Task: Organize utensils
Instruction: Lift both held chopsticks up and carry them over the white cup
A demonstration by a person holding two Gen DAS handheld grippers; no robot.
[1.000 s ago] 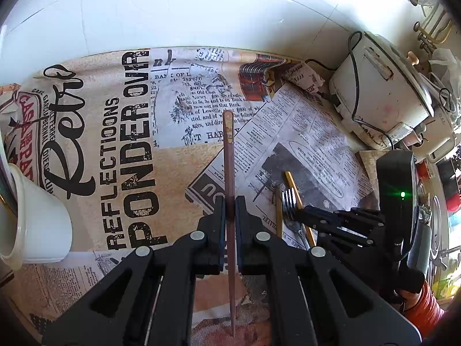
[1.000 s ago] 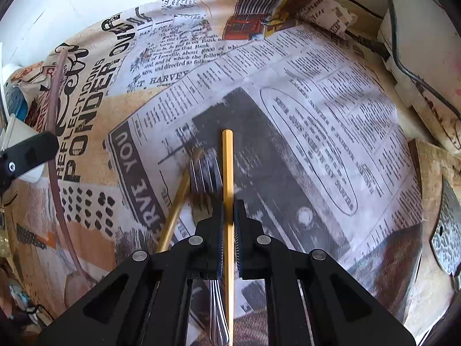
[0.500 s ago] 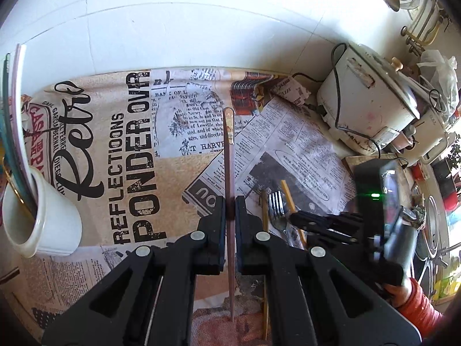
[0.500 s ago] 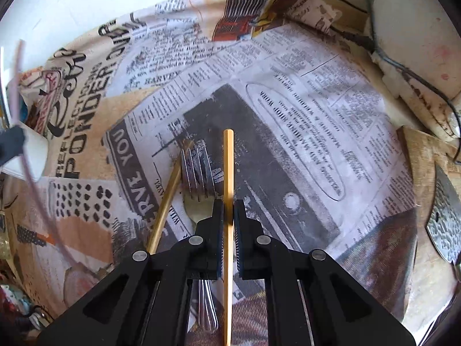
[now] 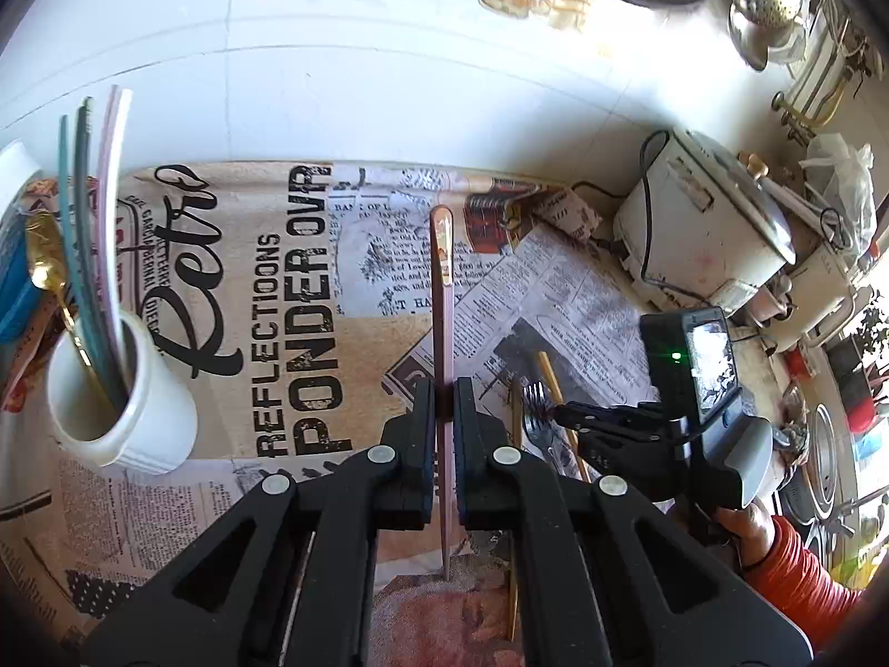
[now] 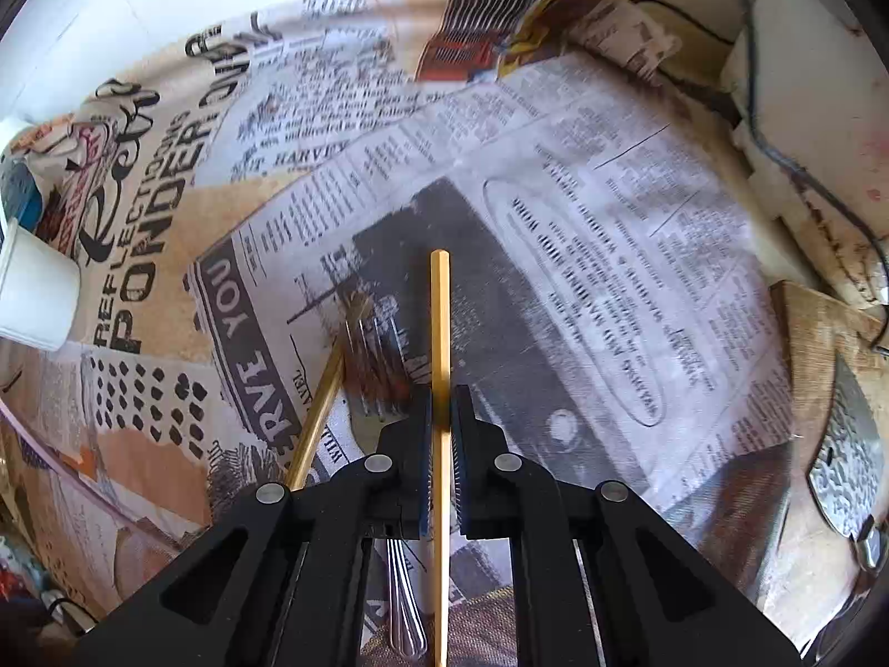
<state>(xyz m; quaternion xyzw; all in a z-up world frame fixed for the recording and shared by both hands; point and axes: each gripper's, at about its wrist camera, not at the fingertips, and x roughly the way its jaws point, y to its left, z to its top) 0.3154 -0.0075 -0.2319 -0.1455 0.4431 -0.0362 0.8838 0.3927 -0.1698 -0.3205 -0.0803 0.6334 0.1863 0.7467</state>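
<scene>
Left tool: jaws clamped on a pink chopstick, held clear of the table, its butt end pointing toward the wall. Right tool: jaws clamped on a gold chopstick above the newspaper-print cloth. A second gold chopstick and a fork lie on the table just left of the right tool, touching or nearly so. The white cup stands at the left of the table and already holds several sticks and a gold spoon.

Step in hand, as judged: carrying the pink chopstick to the cup. To do it well, bring the stick over the cup mouth, tilt it nearer upright, and lower the tip into a free gap beside the sticks already inside before parting the jaws. Releasing too high or while still slanted could bounce it off the rim or tip the cup. The right tool should hold its stick steady, clear of the fork.
</scene>
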